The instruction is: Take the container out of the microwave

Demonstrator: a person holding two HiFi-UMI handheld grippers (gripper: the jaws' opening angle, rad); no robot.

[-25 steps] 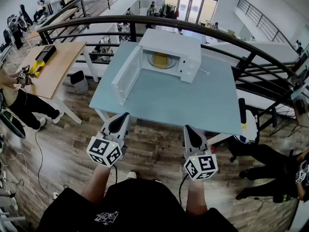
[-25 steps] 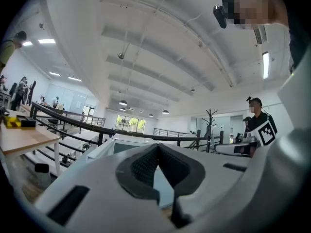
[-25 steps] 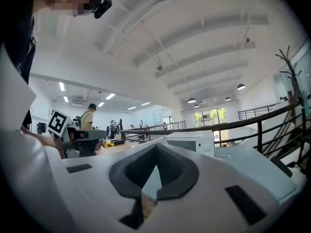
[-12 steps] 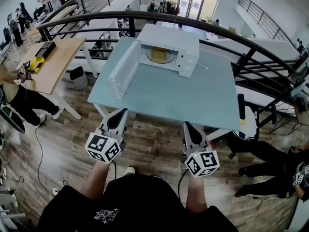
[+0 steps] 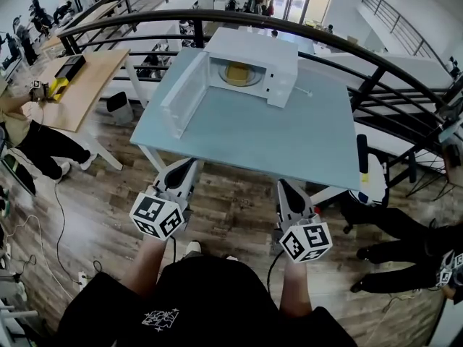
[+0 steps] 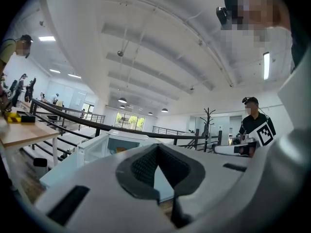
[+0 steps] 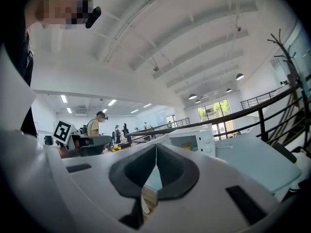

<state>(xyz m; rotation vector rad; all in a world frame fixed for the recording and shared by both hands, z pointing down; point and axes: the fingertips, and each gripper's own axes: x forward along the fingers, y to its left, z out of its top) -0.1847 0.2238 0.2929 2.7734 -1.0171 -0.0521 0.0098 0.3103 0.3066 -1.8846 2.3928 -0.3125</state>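
A white microwave (image 5: 249, 58) stands at the far side of the light blue table (image 5: 246, 139), with its door (image 5: 181, 92) swung open to the left. Inside sits a yellow container (image 5: 238, 71), also visible as a small yellow patch in the left gripper view (image 6: 121, 149) and the right gripper view (image 7: 187, 146). My left gripper (image 5: 188, 166) and right gripper (image 5: 284, 187) hover level over the floor just short of the table's front edge, far from the microwave. Both are shut with nothing between the pads, as the left gripper view (image 6: 156, 147) and right gripper view (image 7: 156, 147) show.
A black railing (image 5: 325, 38) curves behind the table. A wooden table (image 5: 76, 92) stands to the left with a person (image 5: 29, 139) beside it. Another person (image 5: 405, 237) sits low at the right. The floor is wooden planks.
Both grippers have moved forward together towards the table's front edge, and the table and microwave now look slightly nearer. The jaws stayed shut.
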